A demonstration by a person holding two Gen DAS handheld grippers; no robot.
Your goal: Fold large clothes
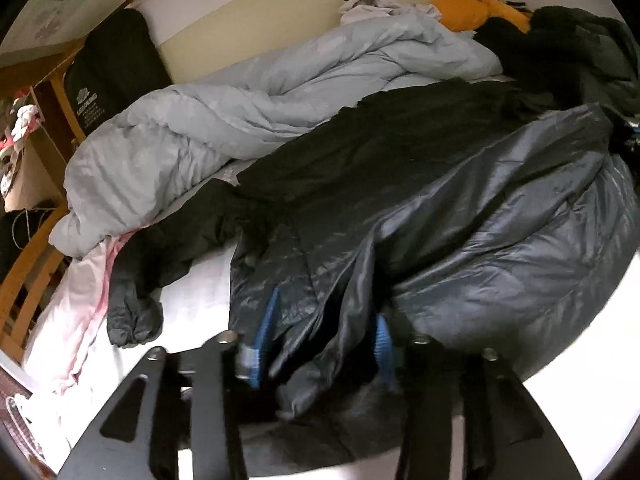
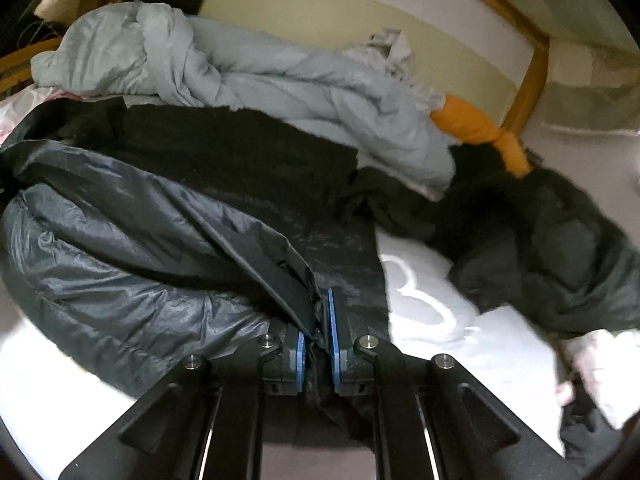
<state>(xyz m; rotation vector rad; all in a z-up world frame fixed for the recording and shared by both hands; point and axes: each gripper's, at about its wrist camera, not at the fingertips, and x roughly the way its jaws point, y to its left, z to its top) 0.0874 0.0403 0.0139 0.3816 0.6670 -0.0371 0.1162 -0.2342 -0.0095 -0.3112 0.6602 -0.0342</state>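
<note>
2 claws work on 1 large dark puffer jacket [image 1: 460,208] spread across the bed [image 1: 192,312], its shiny grey lining turned up and a black sleeve [image 1: 136,312] trailing toward 8 o'clock in the left wrist view. The left claw [image 1: 320,344] stands partly spread, its blue pads apart, with a fold of jacket fabric lying loosely between them but not pinched. The right claw [image 2: 318,336] is nearly closed, clamped on the jacket's edge near the zipper seam at 6 o'clock in the right wrist view.

Beyond the jacket, at 11 to 12 o'clock, a pale blue duvet [image 1: 248,92] is bunched up, with an orange garment [image 1: 472,12] and more dark clothing [image 2: 560,248] toward 2 to 3 o'clock.

With only 1 side gripped, I judge the main risk is a lopsided fold: the slick lining could slide off the free side and bunch. A pull on the right edge may also drag the jacket into the duvet or the dark pile, and the thin pinched hem could slip out.
</note>
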